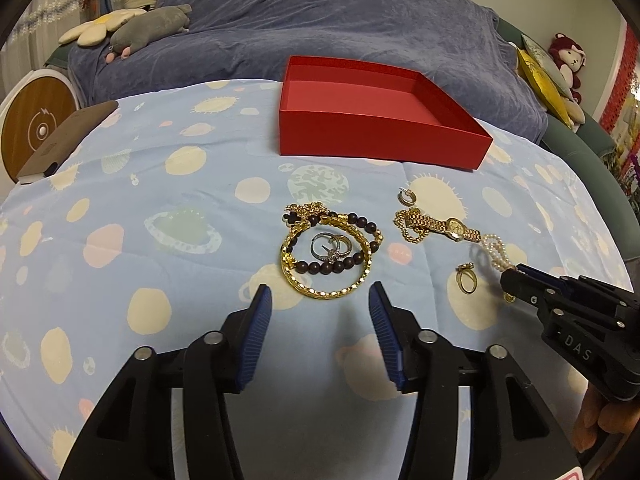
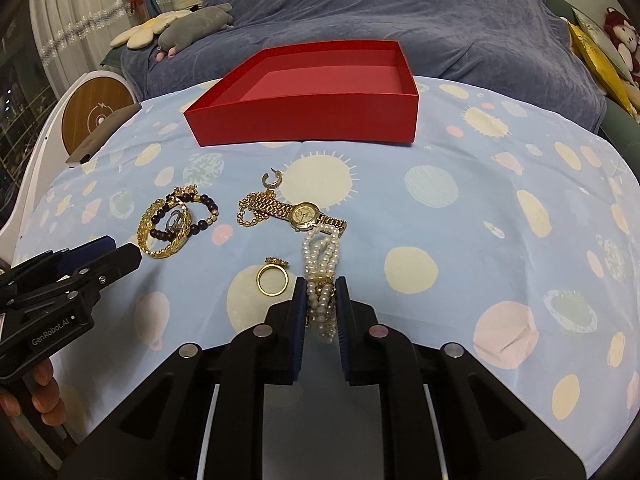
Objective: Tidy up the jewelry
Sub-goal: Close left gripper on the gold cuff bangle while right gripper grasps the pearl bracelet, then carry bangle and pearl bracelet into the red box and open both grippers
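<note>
- right gripper [image 2: 319,292]: fingers nearly closed, blue ribbed pads pressed on both sides of the pearl bracelet [image 2: 320,258]; the bracelet's near end is pinched between them, far end lies on the cloth touching the gold watch [image 2: 305,215].
- left gripper [image 1: 320,298]: fingers wide apart, holding nothing, hovering just short of the gold bangle [image 1: 326,264].
- pearl bracelet: multi-strand, small round white beads, gold clasp mid-length.
- gold watch: round pale dial, linked metal band, one end tangled with a gold chain [image 2: 250,212].
- gold bangle: textured open hoop, overlapping a dark bead bracelet [image 1: 340,248]; silver rings [image 1: 332,246] sit inside the pile.
- gold ring [image 2: 273,278]: smooth band with a set top, lying just left of the right gripper's fingers.
- small hoop earring [image 2: 273,180]: silver-toned, lies beyond the watch.
- red box [image 2: 308,100]: rigid, square, open top, at the far side of the counter, well apart from the jewelry.
- counter cloth [image 2: 460,220]: light blue, thin, creased, pastel planet prints.
</note>
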The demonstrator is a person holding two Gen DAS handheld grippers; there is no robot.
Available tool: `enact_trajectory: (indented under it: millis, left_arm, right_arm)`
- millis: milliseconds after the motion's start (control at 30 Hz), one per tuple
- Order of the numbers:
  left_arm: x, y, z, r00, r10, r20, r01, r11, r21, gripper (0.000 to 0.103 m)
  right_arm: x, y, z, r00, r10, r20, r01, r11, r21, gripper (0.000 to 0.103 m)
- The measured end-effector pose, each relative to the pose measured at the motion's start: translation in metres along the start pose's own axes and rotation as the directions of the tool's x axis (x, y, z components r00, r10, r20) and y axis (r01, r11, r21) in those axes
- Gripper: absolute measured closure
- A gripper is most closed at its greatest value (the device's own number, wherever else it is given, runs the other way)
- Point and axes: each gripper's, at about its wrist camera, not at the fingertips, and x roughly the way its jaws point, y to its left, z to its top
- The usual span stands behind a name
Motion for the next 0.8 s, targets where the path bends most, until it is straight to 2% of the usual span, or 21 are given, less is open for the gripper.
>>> enact_trajectory:
  millis: [67,367,433,467,500,800]
  left_arm:
    - [0.004,0.0,0.001,1.0,0.016,0.015,-0.016,1.0,-0.004,0.033]
    - [0.037,-0.014,0.005,0.999,0.053,-0.013,-0.052,0.998,0.032,0.032]
    - [0.039,-0.015,0.007,0.998,0.058,-0.007,-0.058,0.998,0.036,0.035]
    - [0.039,-0.015,0.008,0.998,0.062,-0.003,-0.062,0.997,0.034,0.044]
    - [0.039,-0.015,0.009,0.998,0.056,0.0,-0.056,0.998,0.034,0.047]
    - [0.024,-0.01,0.011,1.0,0.008,0.008,-0.008,1.0,0.009,0.048]
  right_arm:
    - [-0.001,-0.001,0.0,1.0,0.006,0.004,-0.006,1.0,0.007,0.09]
    - [0.003,-0.005,0.002,1.0,0.016,0.001,-0.016,1.0,0.025,0.09]
    - [0.004,-0.005,0.002,1.0,0.018,0.0,-0.018,0.999,0.027,0.09]
    - [0.004,-0.005,0.003,1.0,0.019,0.001,-0.019,0.999,0.027,0.09]
    - [0.004,-0.005,0.003,1.0,0.019,0.002,-0.019,0.999,0.027,0.09]
    - [-0.009,-0.002,0.007,0.999,0.028,0.032,-0.029,0.999,0.03,0.09]
